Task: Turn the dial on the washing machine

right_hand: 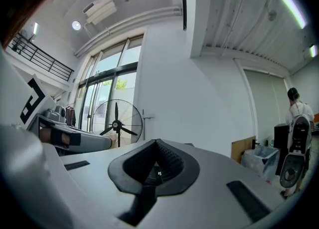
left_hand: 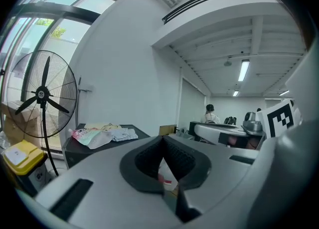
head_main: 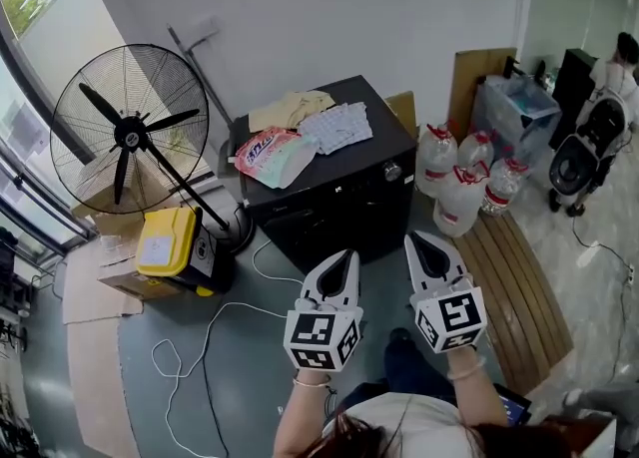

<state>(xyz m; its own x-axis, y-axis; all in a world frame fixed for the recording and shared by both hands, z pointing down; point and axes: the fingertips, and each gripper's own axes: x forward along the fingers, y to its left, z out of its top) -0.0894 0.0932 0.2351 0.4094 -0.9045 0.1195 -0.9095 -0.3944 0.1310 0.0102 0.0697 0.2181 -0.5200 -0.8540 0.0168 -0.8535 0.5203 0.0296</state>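
Note:
The black washing machine (head_main: 329, 202) stands against the wall ahead, with its round silver dial (head_main: 392, 172) at the upper right of its front panel. Both grippers hover side by side in front of it, a short way below the front, touching nothing. My left gripper (head_main: 346, 255) is shut and empty; its jaws (left_hand: 162, 138) meet at the tip in the left gripper view. My right gripper (head_main: 416, 238) is also shut and empty, its tip (right_hand: 157, 142) pointing at the machine, and it is the nearer one to the dial.
Folded clothes (head_main: 334, 127) and a pink detergent pouch (head_main: 272, 155) lie on the machine's lid. A big standing fan (head_main: 130, 132) and a yellow box (head_main: 165, 239) are at the left. Water bottles (head_main: 459, 187) and a wooden platform (head_main: 524, 291) are at the right. A white cable (head_main: 200, 346) runs over the floor.

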